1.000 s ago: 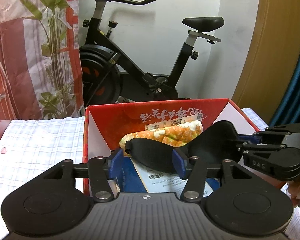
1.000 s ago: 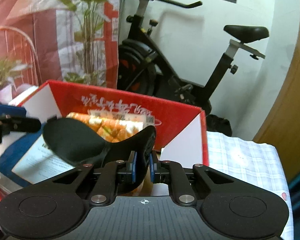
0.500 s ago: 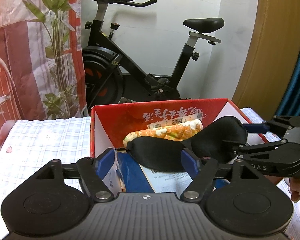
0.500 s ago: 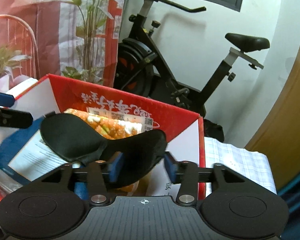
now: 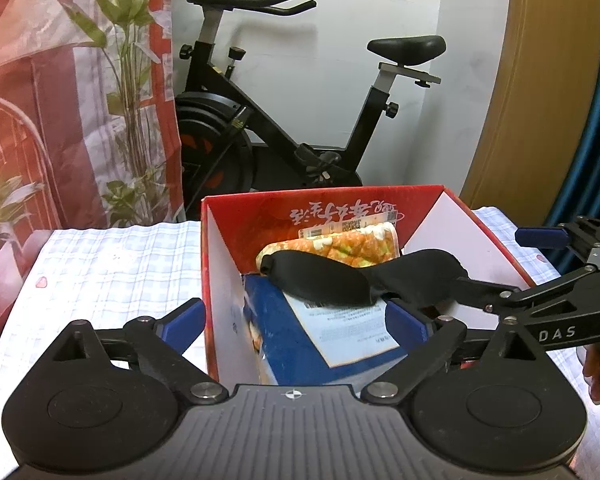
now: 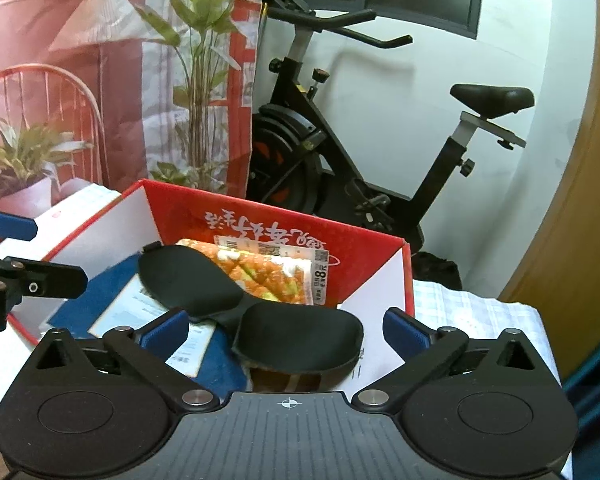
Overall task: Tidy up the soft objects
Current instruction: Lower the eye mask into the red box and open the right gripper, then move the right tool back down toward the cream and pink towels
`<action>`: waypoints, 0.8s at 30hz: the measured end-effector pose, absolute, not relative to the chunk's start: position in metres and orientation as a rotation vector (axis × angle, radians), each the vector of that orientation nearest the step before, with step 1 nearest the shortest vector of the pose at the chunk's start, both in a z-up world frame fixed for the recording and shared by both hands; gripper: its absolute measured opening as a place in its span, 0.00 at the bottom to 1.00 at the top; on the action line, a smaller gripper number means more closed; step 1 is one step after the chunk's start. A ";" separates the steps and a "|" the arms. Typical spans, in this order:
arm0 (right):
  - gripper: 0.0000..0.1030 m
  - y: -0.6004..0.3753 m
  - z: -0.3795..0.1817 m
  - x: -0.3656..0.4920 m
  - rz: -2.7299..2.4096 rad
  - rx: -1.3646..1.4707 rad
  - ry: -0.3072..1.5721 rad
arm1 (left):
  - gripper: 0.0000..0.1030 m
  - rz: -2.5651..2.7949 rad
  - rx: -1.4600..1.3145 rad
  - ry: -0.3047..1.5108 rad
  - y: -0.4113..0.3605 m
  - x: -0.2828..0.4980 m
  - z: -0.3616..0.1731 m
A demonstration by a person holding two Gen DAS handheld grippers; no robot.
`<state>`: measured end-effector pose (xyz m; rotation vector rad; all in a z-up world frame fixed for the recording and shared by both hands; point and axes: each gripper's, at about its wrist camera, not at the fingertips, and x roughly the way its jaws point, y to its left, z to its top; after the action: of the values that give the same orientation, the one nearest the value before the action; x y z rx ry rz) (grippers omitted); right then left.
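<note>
Left wrist view: the left claw (image 5: 296, 320) stands released, its blue pads (image 5: 182, 320) spread wide after just opening, one pad outside the red box (image 5: 440, 220) and the other inside it. Nothing is pressed between them. The black eye mask (image 5: 356, 278) lies in the box ahead of this claw, draped over a blue packet (image 5: 284, 340) with a white label and leaning on an orange quilted pouch (image 5: 340, 246) at the back wall. The mask's near edge sits just beyond the pad inside the box, apart from it. At the right edge the right claw (image 5: 538, 264) reaches in over the box rim, and part of a hand (image 5: 598, 368) shows below it.

From the right wrist view, the right claw (image 6: 286, 330) is likewise let go, its jaws having just swung wide; one lobe of the eye mask (image 6: 296, 340) lies between the pads, touching neither. The other lobe stretches away toward the pouch (image 6: 268, 276). The left claw (image 6: 10, 256) shows at the left edge beside the box (image 6: 380, 252).

The box rests on a surface covered with a checked cloth (image 5: 112, 264). An exercise bike (image 5: 284, 132) stands behind.
</note>
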<state>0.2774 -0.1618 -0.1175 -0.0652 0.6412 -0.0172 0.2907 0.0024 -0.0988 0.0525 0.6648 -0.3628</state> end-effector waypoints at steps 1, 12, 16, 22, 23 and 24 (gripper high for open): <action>0.99 -0.162 -0.115 0.274 -0.019 -0.057 0.635 | 0.95 -0.361 0.051 0.664 0.004 0.288 -0.097; 1.00 -0.159 -0.104 0.226 0.006 0.001 0.581 | 0.96 -0.352 0.042 0.666 0.017 0.245 -0.093; 1.00 -0.157 -0.106 0.205 0.025 0.026 0.570 | 0.96 -0.345 0.022 0.668 0.023 0.228 -0.095; 1.00 -0.156 -0.113 0.175 0.032 0.059 0.555 | 0.96 -0.331 0.010 0.669 0.031 0.208 -0.101; 1.00 -0.156 -0.115 0.169 0.031 0.065 0.552 | 0.96 -0.329 0.010 0.671 0.032 0.205 -0.102; 1.00 -0.156 -0.118 0.164 0.031 0.070 0.551 | 0.96 -0.327 0.009 0.673 0.033 0.202 -0.104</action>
<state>0.1642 -0.1562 -0.1177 0.0702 0.5509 0.0312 0.2018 0.0334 -0.1044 0.0090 0.6728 -0.3272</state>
